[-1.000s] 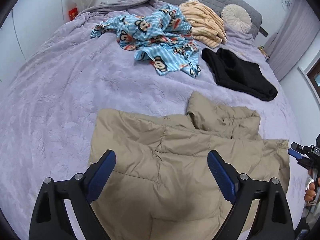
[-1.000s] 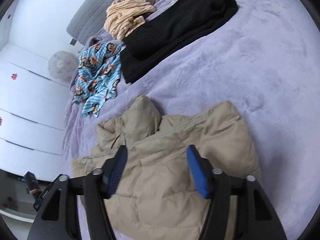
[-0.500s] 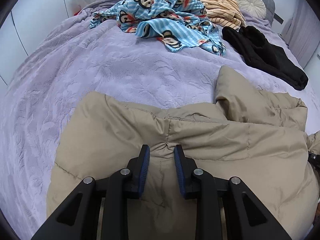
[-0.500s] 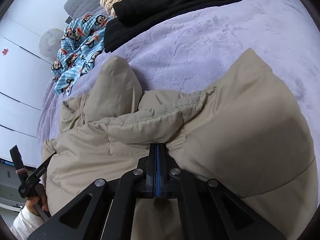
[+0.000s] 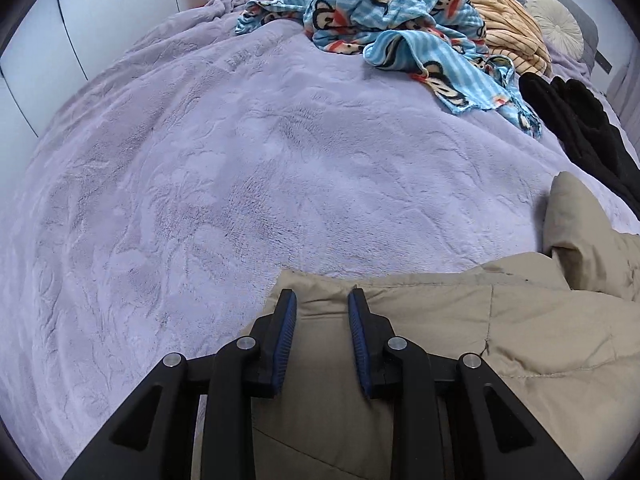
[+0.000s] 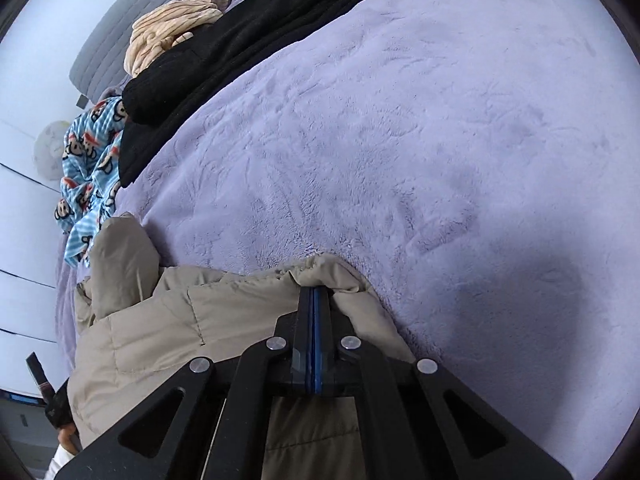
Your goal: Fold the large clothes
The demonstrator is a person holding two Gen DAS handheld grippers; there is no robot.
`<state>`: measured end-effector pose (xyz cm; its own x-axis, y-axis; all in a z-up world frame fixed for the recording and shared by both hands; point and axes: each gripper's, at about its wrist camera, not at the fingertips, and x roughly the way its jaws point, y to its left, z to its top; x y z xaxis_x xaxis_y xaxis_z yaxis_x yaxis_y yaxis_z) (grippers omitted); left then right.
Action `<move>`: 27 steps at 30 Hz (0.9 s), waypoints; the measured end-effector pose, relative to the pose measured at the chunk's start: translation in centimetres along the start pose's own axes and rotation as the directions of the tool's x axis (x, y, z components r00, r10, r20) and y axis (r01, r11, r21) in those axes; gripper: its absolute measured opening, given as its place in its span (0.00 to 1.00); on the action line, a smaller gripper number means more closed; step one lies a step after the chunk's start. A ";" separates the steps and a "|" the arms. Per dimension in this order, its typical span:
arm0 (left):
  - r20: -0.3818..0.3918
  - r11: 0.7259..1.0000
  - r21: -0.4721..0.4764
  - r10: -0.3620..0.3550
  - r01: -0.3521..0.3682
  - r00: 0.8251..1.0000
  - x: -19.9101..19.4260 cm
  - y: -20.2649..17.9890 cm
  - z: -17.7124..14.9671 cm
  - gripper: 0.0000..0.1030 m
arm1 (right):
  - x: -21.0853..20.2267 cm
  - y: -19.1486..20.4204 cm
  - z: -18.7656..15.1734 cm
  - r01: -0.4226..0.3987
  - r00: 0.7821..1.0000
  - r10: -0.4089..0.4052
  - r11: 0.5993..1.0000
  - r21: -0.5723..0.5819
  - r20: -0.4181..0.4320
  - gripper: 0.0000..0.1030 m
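A beige padded jacket [image 5: 500, 344] lies spread along the near edge of a bed covered with a lilac plush blanket [image 5: 248, 184]. The left tool [image 5: 322, 300] sits at the jacket's far left corner, its blue-lined jaws narrowed with a fold of the beige fabric standing between them; from this view I cannot tell whether the pads actually press on the cloth or only flank it. In the right wrist view, the right tool [image 6: 316, 292] is clenched tight, its two blue pads meeting with no gap, and the puckered, gathered edge of the jacket [image 6: 208, 320] bunches up right at its tip and to both sides; whether any fabric is pinched in that closed seam cannot be made out. A puffy rolled part of the jacket, possibly a sleeve or the hood [image 6: 120, 256], rises behind the main body. Farther up the bed, well apart from the jacket, lie a blue striped garment printed with monkey faces [image 5: 392, 28], a cream and tan striped garment [image 5: 508, 36] beside it, and a black garment [image 5: 584, 132] stretched along the right side. A round pale cushion [image 5: 554, 26] rests against the grey quilted headboard [image 6: 104, 60]. At the lower left of the right wrist view a person's hand [image 6: 64, 432] shows at the left tool's handle.
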<state>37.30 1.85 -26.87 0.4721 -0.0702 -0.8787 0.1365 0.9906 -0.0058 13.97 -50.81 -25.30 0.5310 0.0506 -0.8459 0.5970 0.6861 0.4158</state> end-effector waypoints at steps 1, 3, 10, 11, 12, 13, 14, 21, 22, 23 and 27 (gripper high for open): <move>-0.001 1.000 0.002 0.006 -0.006 1.000 -0.1 -0.1 0.0 0.29 | 0.0 0.2 0.0 0.011 1.000 -0.011 1.000 -0.009 0.001 0.00; -0.009 1.000 -0.001 0.022 -0.022 1.000 -0.7 -0.1 0.1 0.29 | -0.5 0.7 0.1 0.034 0.999 -0.034 0.999 -0.016 0.001 0.00; 0.074 0.999 0.030 -0.038 0.036 0.997 -8.9 -0.1 -0.4 0.29 | -6.0 3.7 -0.9 0.025 0.998 -0.021 0.998 -0.059 0.068 0.04; 0.081 0.998 0.043 -0.044 0.041 0.996 -9.9 -0.3 -0.7 0.29 | -7.0 4.1 -1.4 0.009 0.997 -0.003 0.998 -0.065 0.080 0.04; 0.087 0.997 0.055 -0.054 0.050 0.995 -11.0 -0.4 -1.1 0.29 | -7.7 4.5 -1.8 -0.007 0.996 0.012 0.998 -0.064 0.087 0.04; 0.089 0.996 0.066 -0.070 0.064 0.994 -12.1 -0.6 -1.8 0.29 | -8.4 4.9 -2.3 -0.023 0.995 0.028 0.998 -0.062 0.091 0.04; 0.083 0.995 0.072 -0.081 0.075 0.993 -12.8 -0.7 -2.5 0.29 | -9.1 5.1 -2.9 -0.039 0.995 0.044 0.997 -0.060 0.091 0.04; -0.017 0.991 0.078 -0.108 0.109 0.994 -15.4 -1.9 -8.2 0.29 | -12.1 6.0 -8.1 -0.084 0.995 0.087 0.995 -0.062 0.051 0.04; -0.037 0.990 0.075 -0.116 0.118 0.993 -15.6 -2.0 -9.1 0.29 | -12.5 5.9 -8.9 -0.086 0.995 0.088 0.994 -0.061 0.043 0.04; -0.053 0.989 0.071 -0.125 0.128 0.991 -15.7 -2.0 -9.8 0.29 | -12.9 5.7 -9.8 -0.086 0.995 0.088 0.994 -0.062 0.036 0.04; -0.103 0.988 0.063 -0.136 0.143 0.985 -16.5 -2.1 -12.3 0.29 | -14.1 5.0 -12.9 -0.070 0.997 0.071 0.996 -0.061 0.005 0.04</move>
<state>18.50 2.41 -18.24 0.3571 -0.1917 -0.9142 0.2569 0.9611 -0.1012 1.76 -38.73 -15.56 0.5750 0.0954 -0.8126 0.5201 0.7241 0.4530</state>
